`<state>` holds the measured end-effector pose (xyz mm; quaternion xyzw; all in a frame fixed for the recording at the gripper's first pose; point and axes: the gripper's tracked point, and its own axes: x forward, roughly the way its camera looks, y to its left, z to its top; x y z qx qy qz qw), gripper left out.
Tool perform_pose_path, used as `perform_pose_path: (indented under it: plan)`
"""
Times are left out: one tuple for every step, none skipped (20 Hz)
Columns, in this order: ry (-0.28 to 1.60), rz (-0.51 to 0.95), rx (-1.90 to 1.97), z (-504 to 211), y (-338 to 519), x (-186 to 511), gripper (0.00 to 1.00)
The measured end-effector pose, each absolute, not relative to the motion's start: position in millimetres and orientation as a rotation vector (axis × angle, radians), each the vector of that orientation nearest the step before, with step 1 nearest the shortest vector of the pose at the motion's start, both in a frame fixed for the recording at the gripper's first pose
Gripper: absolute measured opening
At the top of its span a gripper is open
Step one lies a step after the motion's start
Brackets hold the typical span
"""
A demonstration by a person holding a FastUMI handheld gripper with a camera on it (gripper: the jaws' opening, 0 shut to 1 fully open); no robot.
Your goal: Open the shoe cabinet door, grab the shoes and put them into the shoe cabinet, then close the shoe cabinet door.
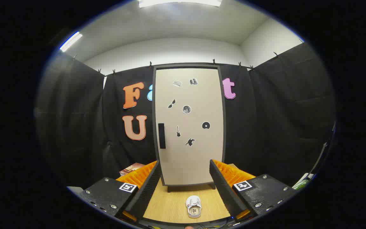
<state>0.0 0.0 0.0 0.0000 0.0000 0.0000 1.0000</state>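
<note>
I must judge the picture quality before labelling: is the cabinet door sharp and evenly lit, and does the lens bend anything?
In the gripper view the closed shoe cabinet door is sharp and evenly lit, without glare; its edges bow from fisheye distortion. The ceiling lights are blown out. The shoe on the table is clear, lying between the open gripper fingers.

The handheld gripper shows two long wedge-shaped fingers with ribbed inner faces, set wide apart, each mounted on a black block fastened with silver screws and carrying a square black-and-white marker on top.
</note>
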Motion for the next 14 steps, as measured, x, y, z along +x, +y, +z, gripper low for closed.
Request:
perform_pose_path:
  plan:
    - [0.002,0.001,0.003,-0.8,0.5,1.7,0.95]
    - [0.003,0.001,0.008,-2.6,-0.1,3.4,0.95]
    - [0.004,0.001,0.010,-2.7,-0.6,3.3,0.95]
    - [0.006,0.002,0.010,-3.4,0.9,3.7,0.95]
    - [0.007,0.001,0.011,-3.7,1.3,4.8,0.95]
    - [0.006,0.001,0.009,-3.9,0.2,5.2,0.95]
    - [0.008,0.001,0.006,-4.0,-0.1,4.9,0.95]
    - [0.008,0.001,0.003,-4.5,-0.1,5.4,0.95]
    - [0.009,0.000,0.005,-4.7,-1.5,5.2,0.95]
    - [0.007,0.003,0.010,-3.9,-1.5,5.3,0.95]
    - [0.005,0.004,0.016,-3.0,-2.2,5.3,0.95]
    - [0.002,0.008,0.018,-2.6,-1.9,5.9,0.95]
    - [-0.001,0.010,0.017,-1.3,-2.5,5.8,0.95]
    - [-0.003,0.013,0.013,0.4,-2.4,5.3,0.95]
